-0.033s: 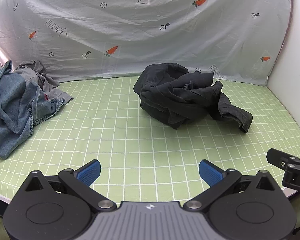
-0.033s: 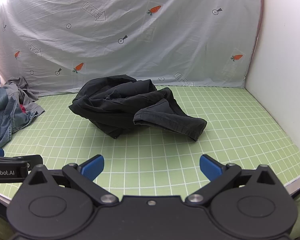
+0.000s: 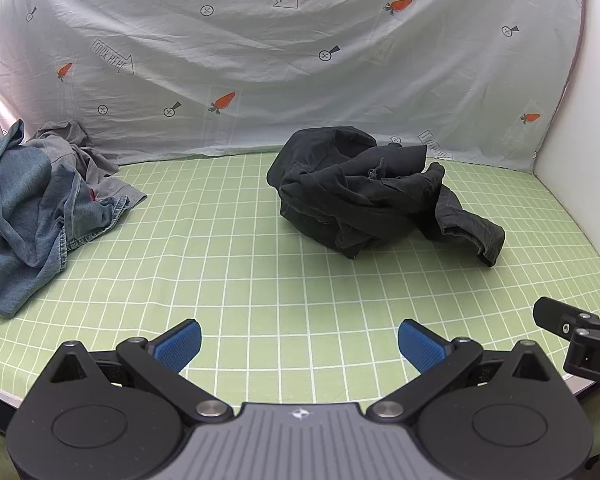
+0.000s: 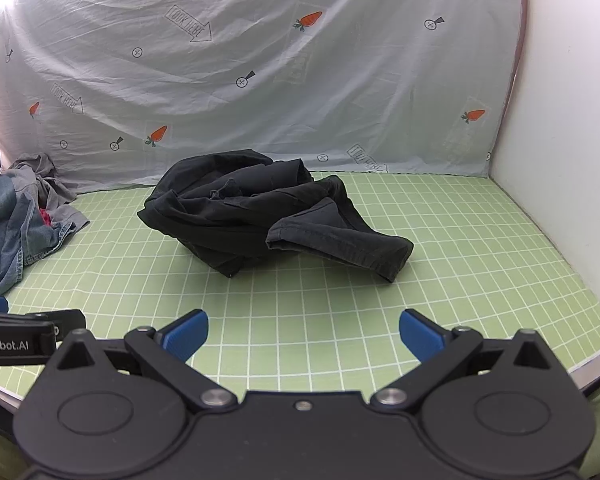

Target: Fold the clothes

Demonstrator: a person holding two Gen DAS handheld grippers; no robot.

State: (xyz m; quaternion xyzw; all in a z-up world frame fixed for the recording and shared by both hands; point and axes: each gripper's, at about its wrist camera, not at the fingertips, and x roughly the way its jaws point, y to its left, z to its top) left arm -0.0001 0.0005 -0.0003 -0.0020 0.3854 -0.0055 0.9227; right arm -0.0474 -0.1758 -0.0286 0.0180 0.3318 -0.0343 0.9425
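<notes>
Lying crumpled mid-mat, the black cotton garment (image 3: pixel 364 188) shows no fold; blue denim and grey clothes (image 3: pixel 40 204) sit heaped at left. Left gripper (image 3: pixel 299 344) and right gripper (image 4: pixel 303 334) both hang spread, holding nothing.

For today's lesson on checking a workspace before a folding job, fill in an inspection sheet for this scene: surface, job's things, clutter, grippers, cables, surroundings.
Surface: green grid mat, mostly bare in the middle.
Job's things: crumpled black garment lying unfolded mid-mat; denim and grey clothes pile at the left edge, with something red among it.
Clutter: nothing seen.
Grippers: left hand-held gripper open, empty, above the near edge; right hand-held gripper open, empty, likewise.
Cables: nothing seen.
Surroundings: carrot-print sheet hung behind; white wall on the right.
</notes>
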